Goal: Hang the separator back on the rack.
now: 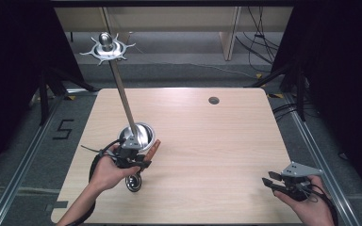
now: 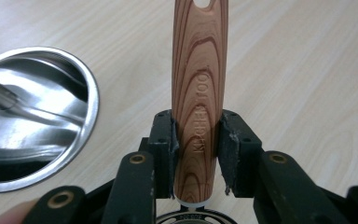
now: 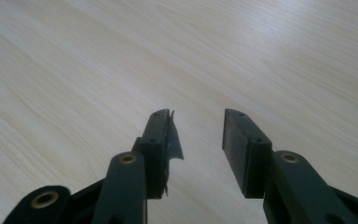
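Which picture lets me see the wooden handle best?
The left gripper view. There the wooden handle stands close up between the jaws of the left hand-held gripper, with its grain and stamped letters clear. In the high view, a small brown tip pokes out beside the metal bowl.

Bare worktop (image 1: 207, 141) is lying open across the middle and right. At the left, the steel bowl (image 1: 140, 133) and its tall leaning rod (image 1: 121, 92) are blocking passage.
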`<state>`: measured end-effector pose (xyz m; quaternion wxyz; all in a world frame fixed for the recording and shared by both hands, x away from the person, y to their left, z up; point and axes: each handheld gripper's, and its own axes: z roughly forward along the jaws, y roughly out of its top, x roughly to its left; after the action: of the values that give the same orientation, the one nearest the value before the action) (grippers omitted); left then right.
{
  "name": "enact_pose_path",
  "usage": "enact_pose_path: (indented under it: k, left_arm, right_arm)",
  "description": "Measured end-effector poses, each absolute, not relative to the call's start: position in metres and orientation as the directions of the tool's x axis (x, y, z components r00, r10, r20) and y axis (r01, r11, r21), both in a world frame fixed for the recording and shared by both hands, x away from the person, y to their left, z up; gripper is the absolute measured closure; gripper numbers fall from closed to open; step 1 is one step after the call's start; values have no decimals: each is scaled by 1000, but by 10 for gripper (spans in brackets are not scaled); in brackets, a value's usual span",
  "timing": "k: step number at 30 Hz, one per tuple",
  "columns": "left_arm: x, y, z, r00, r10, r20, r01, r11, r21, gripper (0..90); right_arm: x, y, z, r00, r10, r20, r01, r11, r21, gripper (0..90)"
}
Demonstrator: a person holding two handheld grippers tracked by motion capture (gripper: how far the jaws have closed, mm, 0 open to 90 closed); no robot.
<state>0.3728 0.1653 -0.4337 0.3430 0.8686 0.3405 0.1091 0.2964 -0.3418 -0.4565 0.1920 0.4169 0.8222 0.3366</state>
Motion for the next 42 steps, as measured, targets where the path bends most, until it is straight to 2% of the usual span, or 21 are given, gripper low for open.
enact_pose_path:
  k: [6, 12, 14, 23, 28, 42]
  left_arm:
    - [365, 172, -430, 701, 712, -44, 512, -460, 726, 675]
    - [360, 179, -425, 665, 746, -36, 495, -404, 769, 675]
    - [357, 180, -423, 624, 780, -52, 497, -344, 797, 675]
    - [352, 185, -419, 569, 820, -66, 504, -284, 816, 676]
    - [349, 187, -413, 499, 861, -98, 481, -182, 858, 676]
    - [345, 195, -403, 421, 899, -115, 442, -92, 892, 676]
  right_arm:
    - [296, -341, -456, -572, 820, -21, 569, 415, 710, 625]
    - [298, -342, -457, -589, 807, -50, 539, 438, 719, 625]
    - [297, -342, -457, -582, 812, -47, 546, 434, 717, 625]
    - [298, -343, -457, -588, 807, -53, 541, 441, 716, 625]
    - [297, -343, -457, -583, 811, -44, 549, 434, 714, 625]
    - [296, -343, -456, -581, 813, -42, 552, 431, 714, 624]
